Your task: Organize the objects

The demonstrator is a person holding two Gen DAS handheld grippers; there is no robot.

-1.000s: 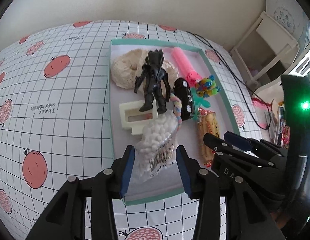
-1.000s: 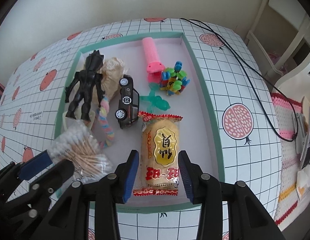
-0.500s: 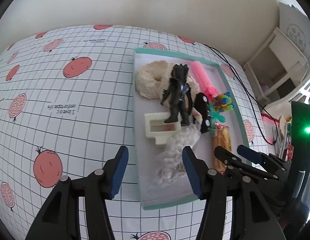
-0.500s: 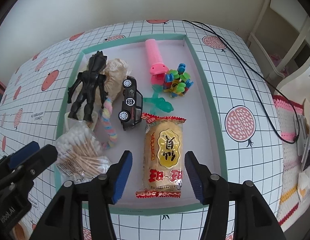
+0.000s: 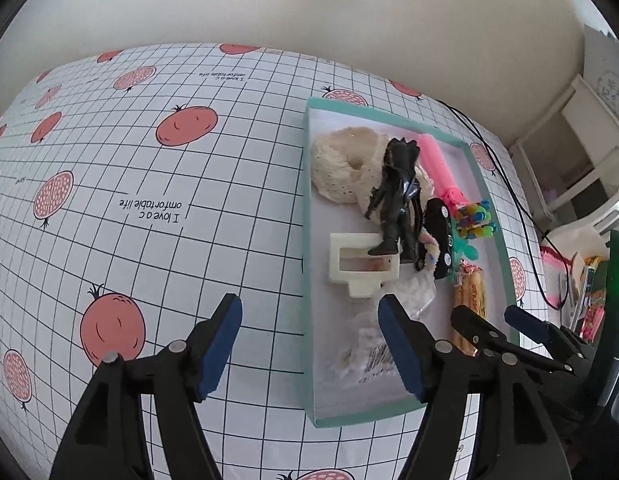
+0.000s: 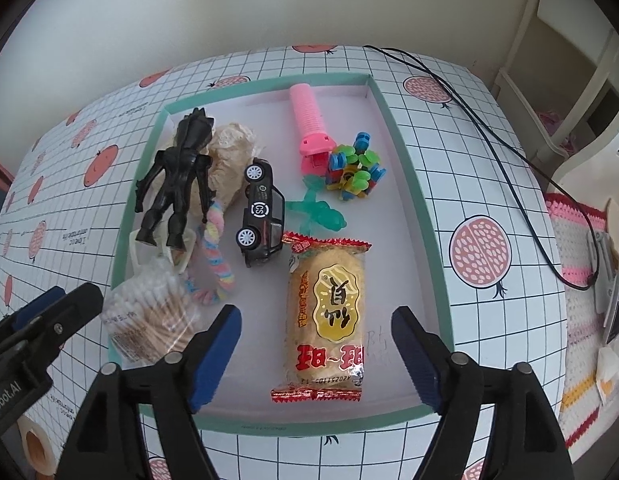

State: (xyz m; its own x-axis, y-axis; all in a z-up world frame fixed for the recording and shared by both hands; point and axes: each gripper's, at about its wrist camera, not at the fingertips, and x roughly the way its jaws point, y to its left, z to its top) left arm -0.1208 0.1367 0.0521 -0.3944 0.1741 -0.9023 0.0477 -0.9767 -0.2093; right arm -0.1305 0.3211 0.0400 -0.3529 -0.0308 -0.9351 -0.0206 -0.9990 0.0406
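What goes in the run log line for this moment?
left gripper: open, empty | right gripper: open, above snack packet | tray: snack packet, cotton swab bag inside

Left tongs [image 5: 309,320] spread wide, empty; right tongs [image 6: 315,330] likewise wide, seemingly gripping nothing.

Plenty of open bench [image 5: 157,240] left of the tray [image 5: 307,280], nothing on that gridded cloth at all. Inside the tray it's crowded on the left half: black figure [image 6: 175,176], cream holder [image 5: 361,266], cotton swab bag [image 6: 149,324] and toy car [image 6: 263,212] all packed together, some touching. The snack pack [image 6: 327,312] lies alone with bare tray floor on both sides of it, so fingers fit there. Far right corner past the pink tube [image 6: 309,124] and coloured clips [image 6: 355,172] is bare too. A black cable [image 6: 509,160] runs across the bench right of the tray.
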